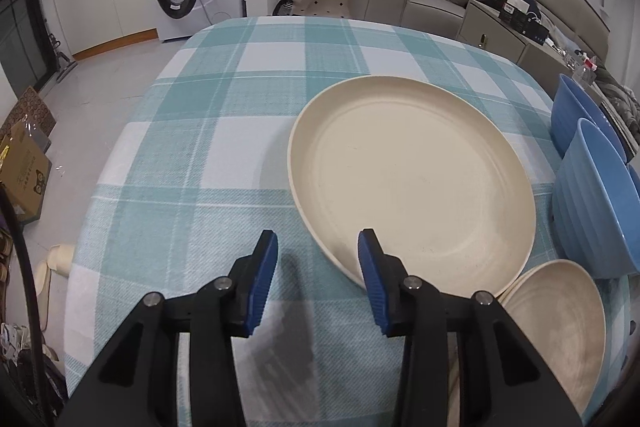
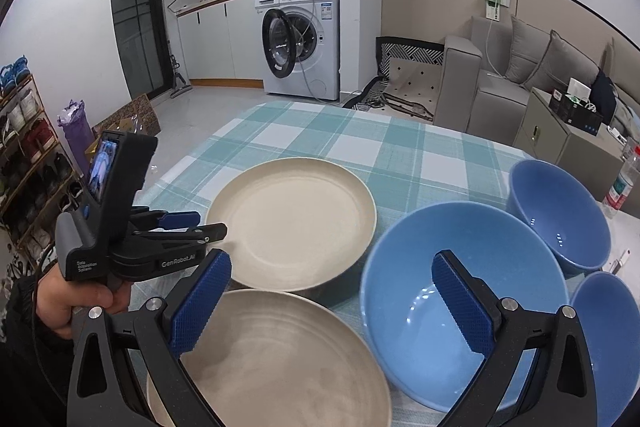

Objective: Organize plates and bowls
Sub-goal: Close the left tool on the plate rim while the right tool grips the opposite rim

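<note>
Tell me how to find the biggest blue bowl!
Look at the table with the teal-and-white checked cloth. Three glossy round blue bowls crowd its right side, beside two cream round plates. The biggest blue bowl is the middle one, next to the plates, wider than the far bowl and the near one.

Bare tablecloth (image 1: pixel 208 131) left; plates (image 2: pixel 296 219), bowls (image 2: pixel 460 307) crowding right
</note>
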